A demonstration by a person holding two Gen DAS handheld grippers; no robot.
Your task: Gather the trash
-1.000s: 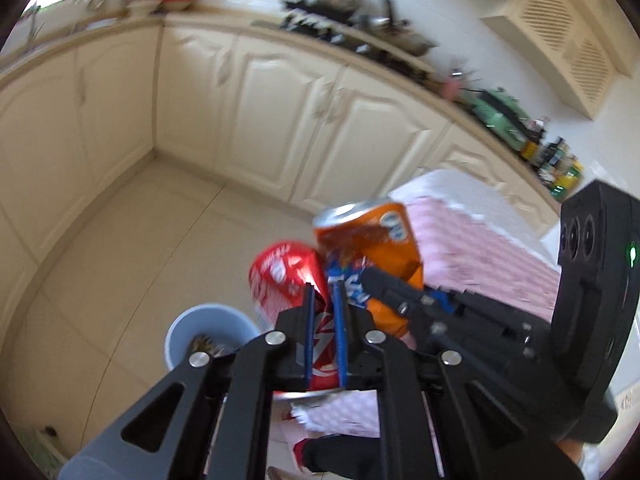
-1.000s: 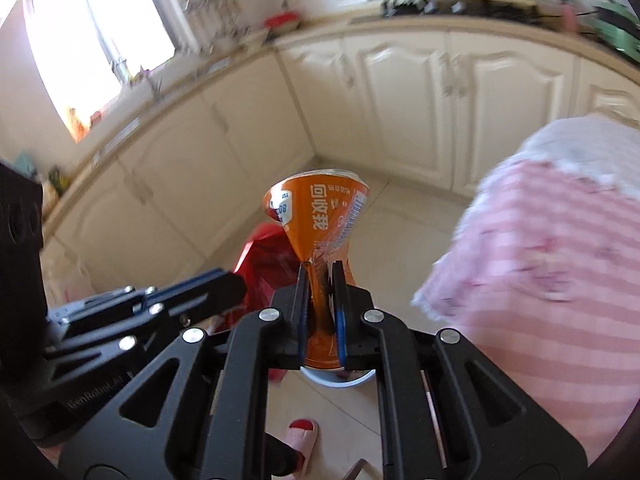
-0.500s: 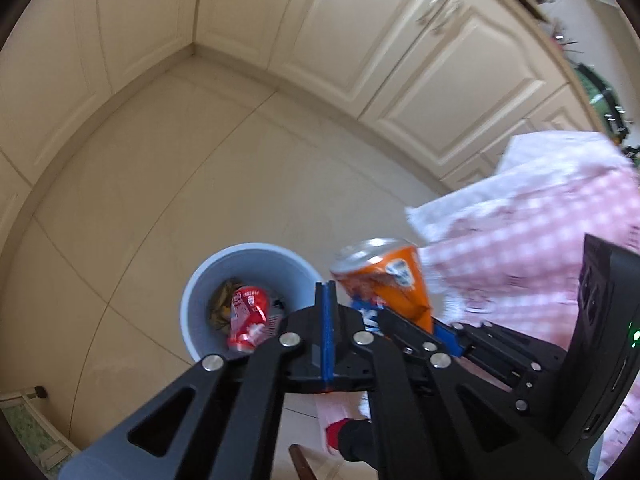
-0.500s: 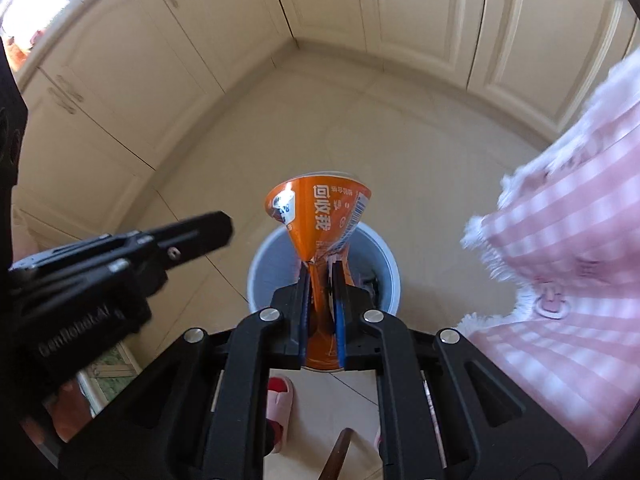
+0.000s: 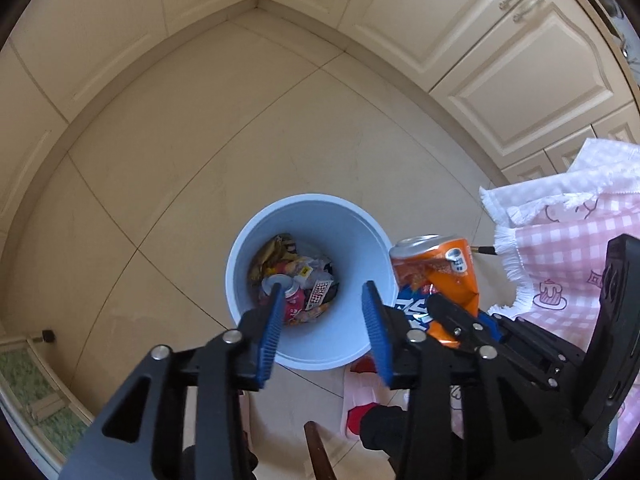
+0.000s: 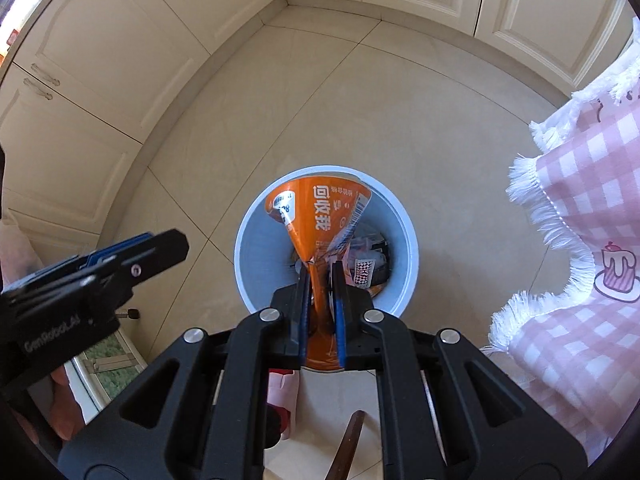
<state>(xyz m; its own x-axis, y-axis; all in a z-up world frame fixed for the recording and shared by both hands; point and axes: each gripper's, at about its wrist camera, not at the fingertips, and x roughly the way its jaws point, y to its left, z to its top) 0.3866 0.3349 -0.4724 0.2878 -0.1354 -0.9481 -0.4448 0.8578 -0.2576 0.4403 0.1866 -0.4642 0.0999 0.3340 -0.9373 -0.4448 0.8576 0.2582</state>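
Left wrist view, nearest first: left gripper (image 5: 322, 314) pointing steeply down, jaws just opened to a moderate gap, nothing between the blue pads (image 5: 374, 330). Directly below the gap, a pale blue trash bin (image 5: 344, 220) on the tiled floor (image 5: 200, 132). Inside it: a red soda can (image 5: 290, 294) lying among crumpled wrappers and paper scraps. Just right of the bin rim, the right gripper (image 5: 450, 312) clamps a crushed orange soda can (image 5: 440, 268), top end up, beside the bin in this view. Further right, a pink checked tablecloth (image 5: 568, 248) with white fringe. Beyond the floor, cream cabinet doors (image 5: 472, 28) meeting in a corner. Right wrist view: right gripper (image 6: 320, 276) nearly closed, pads pinching the flattened waist of the orange can (image 6: 320, 212), whose flared end hangs over the bin (image 6: 256, 248) opening. Left gripper (image 6: 160, 246) enters from the left edge, close to the bin. Tablecloth (image 6: 580, 208) at right; cabinets (image 6: 100, 60) behind.
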